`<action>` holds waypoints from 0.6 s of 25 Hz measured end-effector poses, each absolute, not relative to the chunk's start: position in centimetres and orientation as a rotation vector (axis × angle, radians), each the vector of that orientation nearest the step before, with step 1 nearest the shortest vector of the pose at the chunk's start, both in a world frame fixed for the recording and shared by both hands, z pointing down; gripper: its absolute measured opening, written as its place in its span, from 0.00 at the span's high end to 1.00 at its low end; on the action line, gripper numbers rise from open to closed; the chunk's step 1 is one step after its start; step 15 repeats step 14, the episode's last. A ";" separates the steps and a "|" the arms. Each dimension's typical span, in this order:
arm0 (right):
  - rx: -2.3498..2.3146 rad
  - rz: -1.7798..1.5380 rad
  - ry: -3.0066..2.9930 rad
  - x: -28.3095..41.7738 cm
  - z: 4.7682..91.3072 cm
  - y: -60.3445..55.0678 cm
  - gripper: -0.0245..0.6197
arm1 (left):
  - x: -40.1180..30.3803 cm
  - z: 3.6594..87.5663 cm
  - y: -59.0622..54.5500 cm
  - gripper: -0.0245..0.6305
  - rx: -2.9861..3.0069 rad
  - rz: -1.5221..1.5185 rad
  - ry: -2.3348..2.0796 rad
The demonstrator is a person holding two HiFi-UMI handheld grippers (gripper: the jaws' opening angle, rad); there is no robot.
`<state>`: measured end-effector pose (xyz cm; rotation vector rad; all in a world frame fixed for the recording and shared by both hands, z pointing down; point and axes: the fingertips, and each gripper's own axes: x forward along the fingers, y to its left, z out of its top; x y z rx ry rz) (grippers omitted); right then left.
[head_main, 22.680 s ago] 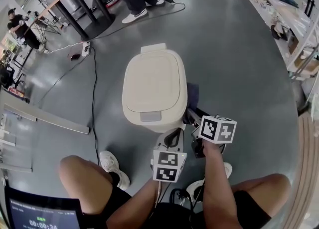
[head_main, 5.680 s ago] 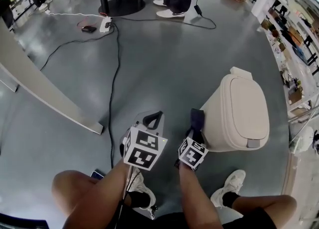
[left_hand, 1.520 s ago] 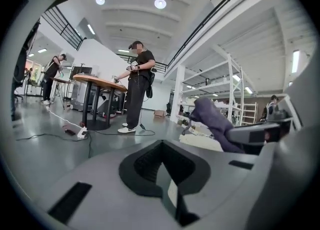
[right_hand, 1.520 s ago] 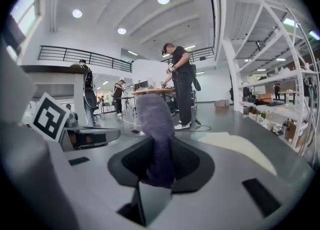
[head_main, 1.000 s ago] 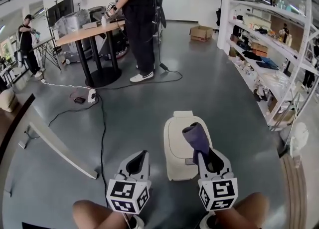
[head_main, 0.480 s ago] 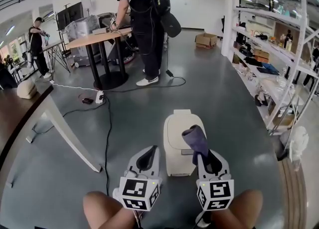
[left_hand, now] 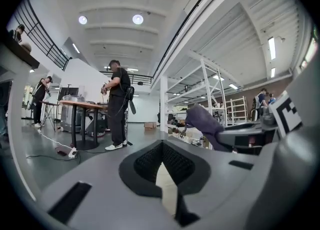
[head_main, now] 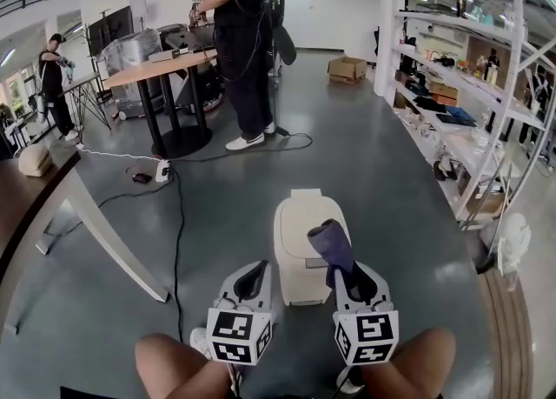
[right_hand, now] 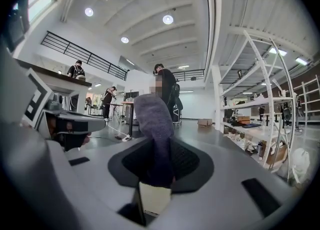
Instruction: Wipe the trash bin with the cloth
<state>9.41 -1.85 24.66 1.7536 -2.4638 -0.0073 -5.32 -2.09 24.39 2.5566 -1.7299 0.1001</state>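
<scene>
Near the trash bin (head_main: 298, 254), my right gripper (head_main: 347, 269) has its fingers clamped on the cloth (head_main: 323, 242); my left gripper (head_main: 254, 270) has its fingers together, holding nothing.

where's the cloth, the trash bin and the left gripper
cloth (head_main: 325, 242), head view, bunched upper end
trash bin (head_main: 293, 225), head view, lid top
left gripper (head_main: 254, 269), head view, between its fingertips

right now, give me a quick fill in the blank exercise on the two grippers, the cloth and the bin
1. The gripper shut on the cloth is the person's ___ one.
2. The left gripper, with its jaws together, holds ___.
3. The lid of the cream trash bin is ___.
4. The trash bin stands on the grey ___, just ahead of both grippers.

Missing words: right; nothing; closed; floor
</scene>
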 end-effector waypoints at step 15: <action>1.714 -0.062 -2.463 7.1 25.4 -3.0 0.80 | -4.3 25.5 -3.2 0.97 2.572 0.114 -1.655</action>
